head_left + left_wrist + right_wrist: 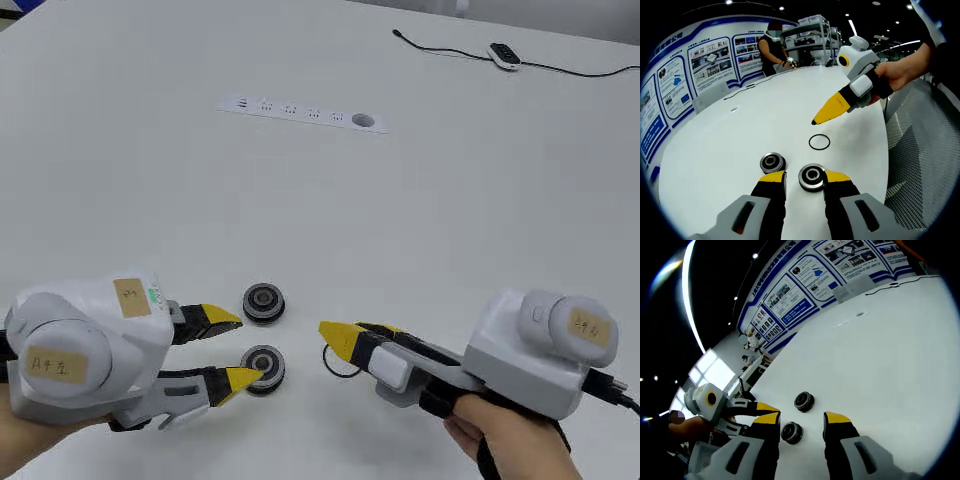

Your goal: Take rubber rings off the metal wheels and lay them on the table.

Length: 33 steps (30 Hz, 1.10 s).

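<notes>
Left gripper is spread, the near wheel at its tips. Right gripper is spread too, holding nothing. One rubber ring lies loose on the surface beside it. The second wheel sits just beyond.

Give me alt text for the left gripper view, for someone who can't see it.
The left gripper, yellow-tipped jaws open, straddles a metal wheel on a white table, a second wheel beside it. Beyond lie a loose black rubber ring and the right gripper.
</notes>
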{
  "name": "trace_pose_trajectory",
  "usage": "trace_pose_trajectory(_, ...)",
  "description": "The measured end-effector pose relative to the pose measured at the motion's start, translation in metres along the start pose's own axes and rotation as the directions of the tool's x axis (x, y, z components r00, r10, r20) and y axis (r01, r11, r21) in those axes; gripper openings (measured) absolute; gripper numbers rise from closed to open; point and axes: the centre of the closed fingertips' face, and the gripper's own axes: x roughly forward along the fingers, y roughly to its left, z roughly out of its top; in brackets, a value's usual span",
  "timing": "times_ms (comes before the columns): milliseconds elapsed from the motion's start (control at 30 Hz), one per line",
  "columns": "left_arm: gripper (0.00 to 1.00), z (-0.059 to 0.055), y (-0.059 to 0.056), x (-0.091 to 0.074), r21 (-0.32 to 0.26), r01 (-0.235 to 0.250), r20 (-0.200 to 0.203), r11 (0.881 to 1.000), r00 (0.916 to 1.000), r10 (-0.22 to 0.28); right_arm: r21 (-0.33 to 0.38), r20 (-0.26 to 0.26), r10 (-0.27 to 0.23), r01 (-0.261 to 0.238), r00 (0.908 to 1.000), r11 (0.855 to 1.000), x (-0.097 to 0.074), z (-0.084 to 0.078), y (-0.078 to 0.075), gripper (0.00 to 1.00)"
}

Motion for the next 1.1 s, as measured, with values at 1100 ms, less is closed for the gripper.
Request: trace_pose_trajectory(1100, 0.14, -0.009, -0.011, 0.017, 0.013, 0.094, -0.051, 0.996, 0.9944, -0.093, 0.066, -0.153, 0.193, -0.185, 0.9691, 0.981, 0.026, -0.045, 0.042, 0.65)
